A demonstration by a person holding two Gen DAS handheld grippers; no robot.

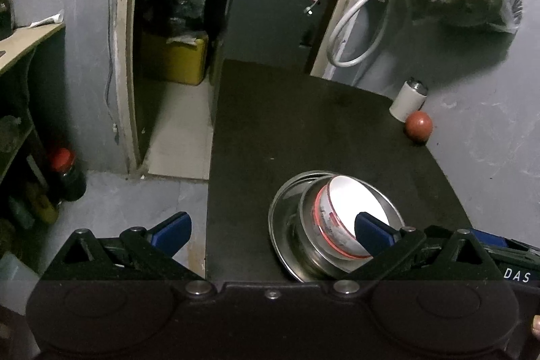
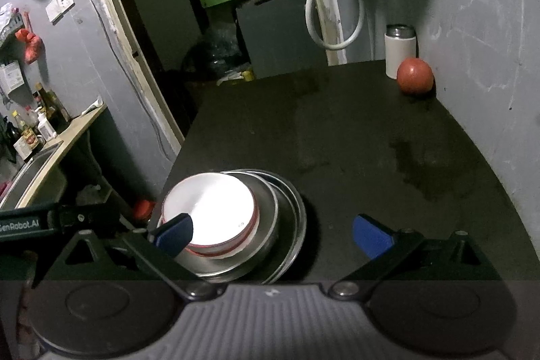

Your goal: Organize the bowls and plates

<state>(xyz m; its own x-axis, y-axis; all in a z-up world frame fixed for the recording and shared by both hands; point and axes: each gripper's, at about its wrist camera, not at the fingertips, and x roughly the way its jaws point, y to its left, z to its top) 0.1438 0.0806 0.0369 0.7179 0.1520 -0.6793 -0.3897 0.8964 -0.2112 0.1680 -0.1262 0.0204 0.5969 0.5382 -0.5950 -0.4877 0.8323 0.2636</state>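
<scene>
Three dishes sit nested at lower centre on the counter (image 2: 371, 130): white bowl (image 2: 209, 204) inside steel bowl (image 2: 266, 231) on steel plate (image 2: 297, 225), saving space. Left gripper (image 1: 271, 230) and right gripper (image 2: 271, 230) hover released, grasping nothing.

The left gripper (image 1: 271, 233) is showing blue pads on black arms. The right gripper (image 2: 272, 233) is looking the same. Round silver screws are shining on both.

shiny metal plate (image 1: 280, 225), matt dark table (image 1: 303, 123)
</scene>
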